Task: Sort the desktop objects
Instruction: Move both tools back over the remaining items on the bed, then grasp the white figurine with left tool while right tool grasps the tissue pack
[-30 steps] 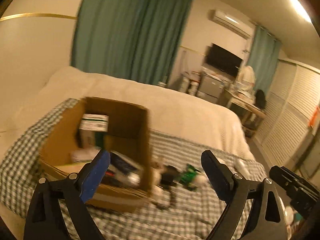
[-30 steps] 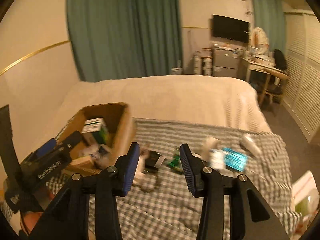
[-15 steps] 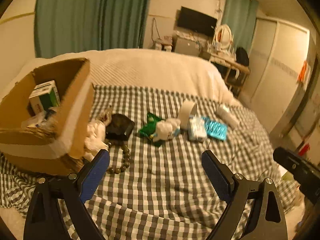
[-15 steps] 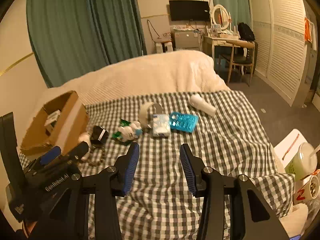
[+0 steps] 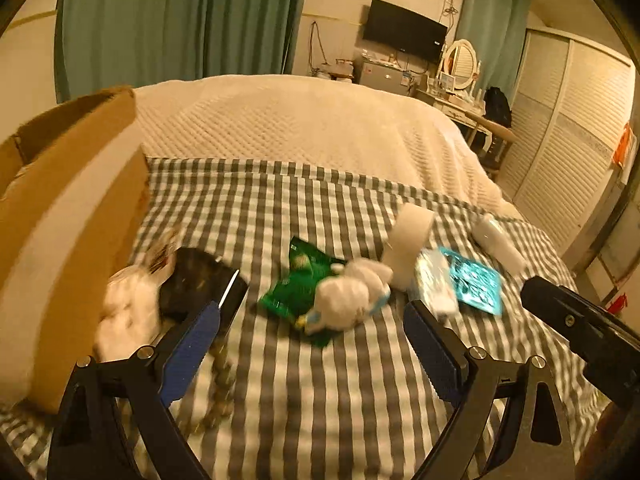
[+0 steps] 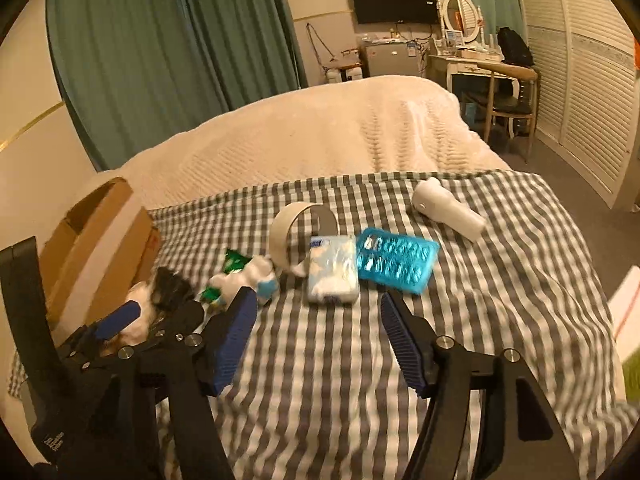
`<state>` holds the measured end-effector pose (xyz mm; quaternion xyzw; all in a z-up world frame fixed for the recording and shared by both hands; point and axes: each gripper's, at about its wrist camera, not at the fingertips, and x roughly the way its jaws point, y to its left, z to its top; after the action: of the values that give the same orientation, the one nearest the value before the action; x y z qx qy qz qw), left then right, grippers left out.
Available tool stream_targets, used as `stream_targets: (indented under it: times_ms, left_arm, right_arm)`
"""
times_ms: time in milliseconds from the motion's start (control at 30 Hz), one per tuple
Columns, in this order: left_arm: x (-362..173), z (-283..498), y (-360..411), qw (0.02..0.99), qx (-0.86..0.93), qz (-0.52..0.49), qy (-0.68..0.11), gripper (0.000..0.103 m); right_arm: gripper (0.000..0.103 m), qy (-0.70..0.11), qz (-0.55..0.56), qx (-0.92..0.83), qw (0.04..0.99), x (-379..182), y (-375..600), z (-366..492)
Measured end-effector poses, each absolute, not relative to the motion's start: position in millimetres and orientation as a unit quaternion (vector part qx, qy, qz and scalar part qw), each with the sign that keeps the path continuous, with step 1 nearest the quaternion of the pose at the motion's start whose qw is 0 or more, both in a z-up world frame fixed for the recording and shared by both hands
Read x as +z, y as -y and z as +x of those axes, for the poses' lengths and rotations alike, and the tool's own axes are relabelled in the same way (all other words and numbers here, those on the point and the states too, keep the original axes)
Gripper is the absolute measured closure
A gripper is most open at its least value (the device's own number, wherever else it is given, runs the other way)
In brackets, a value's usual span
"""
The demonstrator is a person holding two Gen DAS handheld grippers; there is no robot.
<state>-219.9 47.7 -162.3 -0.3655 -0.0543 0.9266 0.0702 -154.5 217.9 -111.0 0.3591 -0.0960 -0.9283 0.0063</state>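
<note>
We judge the main risk to be a mixed pick: the small white plush (image 5: 352, 292) lies on the green packet (image 5: 294, 292), touching it, so jaws closing there could lift both or drag the checked cloth (image 5: 320, 392). Both the left gripper (image 5: 312, 334) and right gripper (image 6: 316, 322) hover released, grasping nothing. The plush sits right of the cardboard box (image 5: 68, 216), well apart from it; it appears soft, pale and blurred.
</note>
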Motion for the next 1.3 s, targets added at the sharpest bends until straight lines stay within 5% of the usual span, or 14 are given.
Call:
stream_targets:
  times_ms: [633, 700, 867, 967, 1067, 1300]
  left_arm:
    - [-227, -246, -70, 0.119, 0.916, -0.383, -0.004, 0.008]
    - [-227, -247, -70, 0.125, 0.915, -0.383, -0.002, 0.011]
    - [-229, -246, -74, 0.144, 0.907, -0.396, -0.009, 0.05]
    - [-228, -245, -71, 0.144, 0.905, -0.401, -0.009, 0.063]
    - [-228, -245, -69, 0.144, 0.903, -0.405, -0.004, 0.063]
    - [-223, -249, -76, 0.142, 0.904, -0.404, -0.018, 0.056]
  right_arm:
    - [0.039, 0.121, 0.39, -0.912, 0.034, -190, -233, -230]
    - [0.039, 0.128, 0.396, -0.908, 0.038, -195, -234, -231]
    - [0.039, 0.133, 0.4, -0.906, 0.046, -198, -231, -231]
    - [0.039, 0.138, 0.413, -0.899, 0.043, -207, -232, -233]
    - [0.05, 0.149, 0.418, -0.895, 0.043, -211, -234, -234]
    - [0.055, 0.137, 0.422, -0.895, 0.042, -208, -234, -230]
